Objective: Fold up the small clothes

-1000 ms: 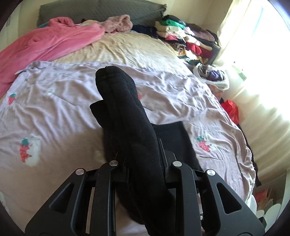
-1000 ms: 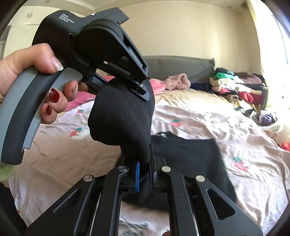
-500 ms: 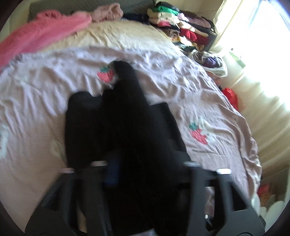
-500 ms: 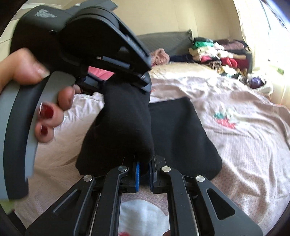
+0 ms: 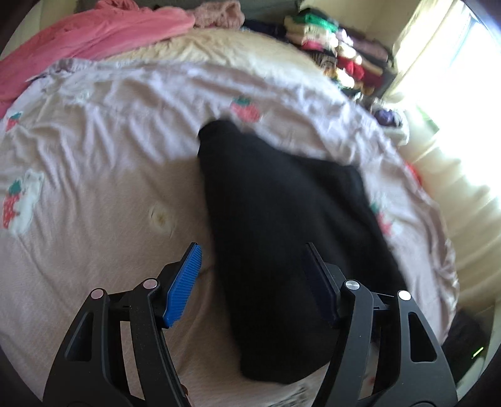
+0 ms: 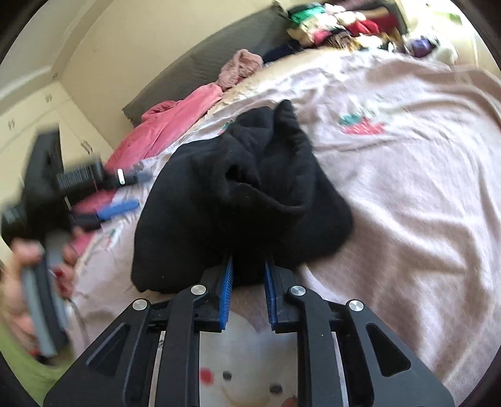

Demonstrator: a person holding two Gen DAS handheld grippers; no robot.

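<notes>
A small black garment [image 5: 281,219] lies bunched and folded over on the lilac strawberry-print sheet [image 5: 94,156]. My left gripper [image 5: 250,275] hangs open just above its near end; the cloth lies between the blue pads [image 5: 183,278] and neither pad presses on it. In the right wrist view the black garment [image 6: 238,194] has its near edge between the tips of my right gripper [image 6: 248,281], whose jaws are opening and stand a little apart. The left gripper [image 6: 103,194] shows blurred at the left there, held by a hand [image 6: 22,260].
A pink garment [image 5: 94,31] and a fluffy pink piece [image 5: 219,12] lie at the head of the bed. A stack of folded clothes [image 5: 338,53] stands at the far right corner by a bright window. A grey headboard [image 6: 219,62] backs the bed.
My left gripper opened, let go of the black garment and sank toward the bed. The garment dropped onto the sheet. My right gripper rolled, came lower, and its jaws parted.
</notes>
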